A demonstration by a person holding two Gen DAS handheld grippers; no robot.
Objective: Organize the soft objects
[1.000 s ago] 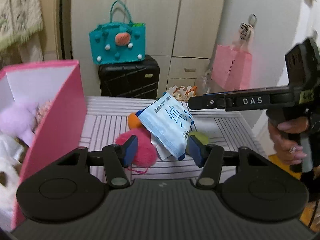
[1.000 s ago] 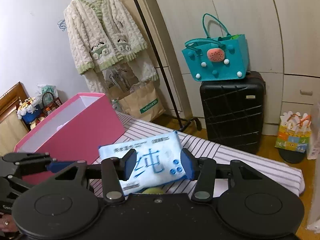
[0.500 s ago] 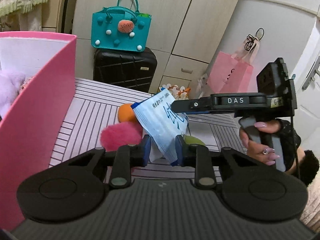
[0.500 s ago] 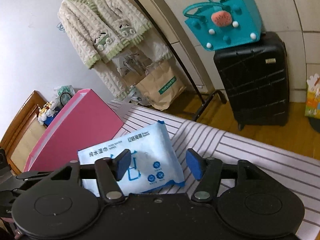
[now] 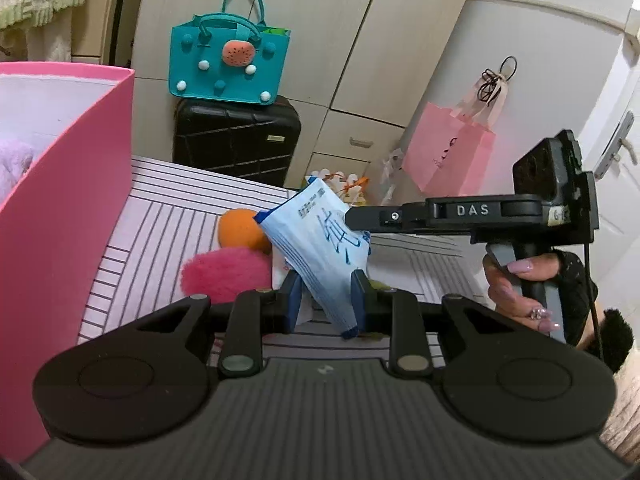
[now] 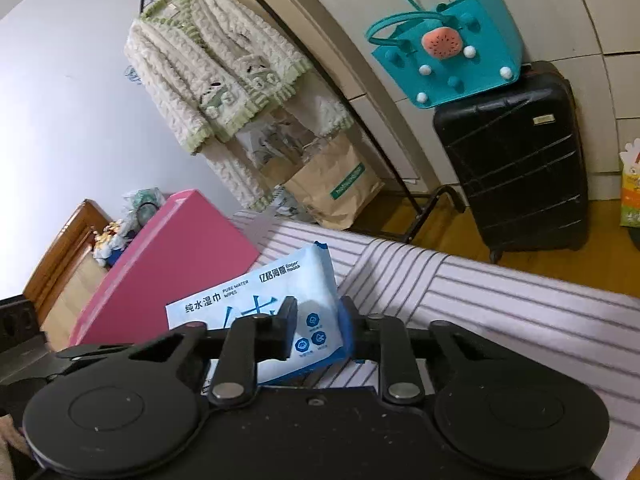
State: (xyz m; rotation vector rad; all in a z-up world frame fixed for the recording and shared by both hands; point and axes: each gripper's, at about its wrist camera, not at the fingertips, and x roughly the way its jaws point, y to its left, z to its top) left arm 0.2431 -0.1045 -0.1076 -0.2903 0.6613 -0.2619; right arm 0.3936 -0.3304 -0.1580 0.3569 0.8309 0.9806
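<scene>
Two grippers meet on one wipes pack (image 5: 320, 248), held in the air above the striped table (image 5: 168, 224). L gripper (image 5: 325, 298): fingers narrowed onto the pack's lower end, blue pads touching it on both sides, pack tilted w/ its top corner up and to the rear. R gripper (image 6: 317, 330): fingers also closed in on the pack, one pad over its printed face, the other at its right edge; in the left wrist view its finger reaches in from the right and overlaps the pack's upper right part. Whether R pads actually press the pack or only touch it: cannot tell from either view. Right hand (image 5: 520, 288) wraps the R gripper handle. Pink box (image 5: 68, 208) stands at the left on the table, open top, w/ a lilac plush (image 5: 14, 160) inside. On the table behind and below the pack: pink pompom (image 5: 228, 274), orange ball (image 5: 240, 228) just behind it, touching. Background: teal bag (image 5: 228, 68) on top of a black suitcase (image 5: 236, 140), pink gift bag (image 5: 448, 160) hanging on the white door, cream cardigan (image 6: 216, 80) on a rack, brown paper bag (image 6: 336, 188) on the floor below it.
</scene>
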